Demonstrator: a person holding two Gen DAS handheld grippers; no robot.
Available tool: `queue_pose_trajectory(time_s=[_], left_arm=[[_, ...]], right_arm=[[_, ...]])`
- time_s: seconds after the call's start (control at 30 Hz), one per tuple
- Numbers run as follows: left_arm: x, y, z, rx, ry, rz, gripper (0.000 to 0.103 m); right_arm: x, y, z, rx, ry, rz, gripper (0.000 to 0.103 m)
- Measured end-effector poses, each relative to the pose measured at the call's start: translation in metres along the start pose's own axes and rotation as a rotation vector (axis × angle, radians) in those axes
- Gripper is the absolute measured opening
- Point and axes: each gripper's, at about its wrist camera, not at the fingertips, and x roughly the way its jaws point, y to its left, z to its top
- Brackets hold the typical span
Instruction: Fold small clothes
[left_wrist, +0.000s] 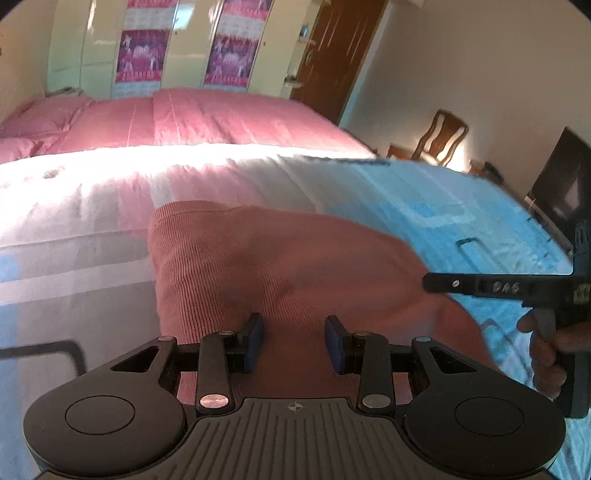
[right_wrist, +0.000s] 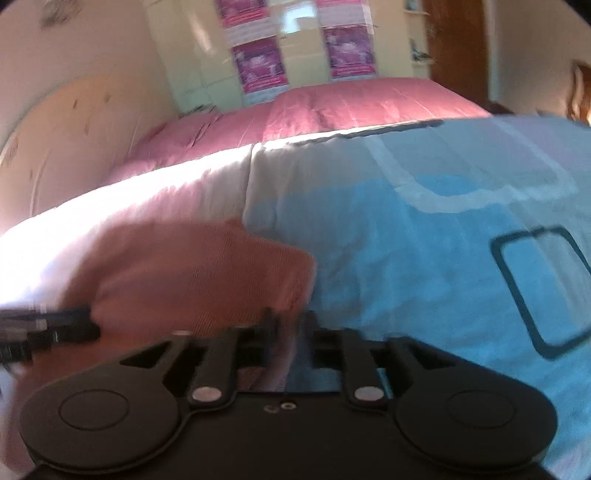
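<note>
1. Left gripper (left_wrist: 294, 341): 2 blue pads parted, nothing between them.
2. Right gripper (right_wrist: 290, 332): blurred, fingers nearly together; grip unclear.
3. Bare hand (left_wrist: 546, 354) holds right gripper's handle.

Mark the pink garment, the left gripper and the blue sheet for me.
pink garment (left_wrist: 266, 258): left wrist view, middle of the ribbed cloth.
left gripper (left_wrist: 294, 341): left wrist view, midway between its blue-padded fingertips, which stand apart.
blue sheet (right_wrist: 424, 266): right wrist view, bare blue patch right of the garment.

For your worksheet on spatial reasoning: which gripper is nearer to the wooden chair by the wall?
Right. In the left wrist view, the right gripper reaches in from the chair's side of the bed, while the left gripper sits open over the pink garment, farther from it.
</note>
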Motion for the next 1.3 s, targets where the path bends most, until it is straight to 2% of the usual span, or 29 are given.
queue_pose_trajectory(time_s=[0.07,0.17,0.3,0.4,0.47,0.57,0.73,0.8,0.9,0.97,1.03,1.07,1.13,1.2,1.23,1.27,1.3], left_arm=[[-0.021,0.004,-0.012,-0.029,-0.036,-0.008,0.036],[-0.053,0.011,-0.035,-0.08,-0.092,-0.002,0.036],[-0.07,0.022,-0.066,-0.13,-0.08,0.016,0.036],[-0.065,0.028,-0.075,-0.167,-0.053,0.029,0.036],[-0.06,0.026,-0.074,-0.151,-0.038,0.05,0.037],[-0.058,0.017,-0.071,-0.099,-0.016,0.073,0.037],[-0.069,0.001,-0.061,-0.027,-0.012,-0.004,0.037],[-0.057,-0.007,-0.064,0.017,0.038,0.024,0.037],[-0.053,-0.011,-0.063,0.043,0.052,0.056,0.037],[-0.066,-0.01,-0.054,0.043,0.021,0.051,0.037],[-0.077,-0.008,-0.043,0.061,-0.027,0.053,0.037],[-0.077,-0.006,-0.036,0.075,-0.043,0.05,0.037],[-0.064,-0.003,-0.02,0.082,-0.038,0.055,0.037],[-0.048,-0.002,-0.011,0.084,-0.023,0.047,0.037],[-0.04,-0.003,-0.008,0.091,-0.008,0.05,0.037],[-0.029,-0.004,-0.009,0.116,0.019,0.062,0.037],[-0.016,-0.005,-0.013,0.149,0.065,0.1,0.037]], right_arm=[[-0.021,-0.007,-0.003,0.032,-0.016,0.047,0.033],[-0.052,-0.014,-0.021,0.065,0.016,0.125,0.032],[-0.072,-0.009,-0.052,0.055,0.087,0.199,0.032],[-0.067,0.003,-0.067,0.014,0.121,0.17,0.032],[-0.063,0.008,-0.071,0.015,0.11,0.164,0.019],[-0.061,0.016,-0.072,-0.041,0.097,0.133,0.012],[-0.09,0.01,-0.067,-0.072,0.078,0.085,0.009],[-0.098,0.001,-0.067,-0.074,0.085,0.06,0.009],[-0.075,-0.002,-0.07,-0.064,0.139,0.065,0.011],[-0.069,0.003,-0.068,-0.082,0.149,0.061,0.02],[-0.08,0.006,-0.06,-0.102,0.108,0.03,0.029],[-0.088,0.006,-0.056,-0.119,0.072,0.016,0.029],[-0.095,0.011,-0.045,-0.142,-0.002,0.015,0.021],[-0.083,0.019,-0.031,-0.153,-0.024,0.025,0.018],[-0.071,0.026,-0.026,-0.175,-0.014,0.041,0.017],[-0.059,0.031,-0.025,-0.199,0.011,0.047,0.012],[-0.045,0.034,-0.026,-0.229,0.041,0.034,0.008]])
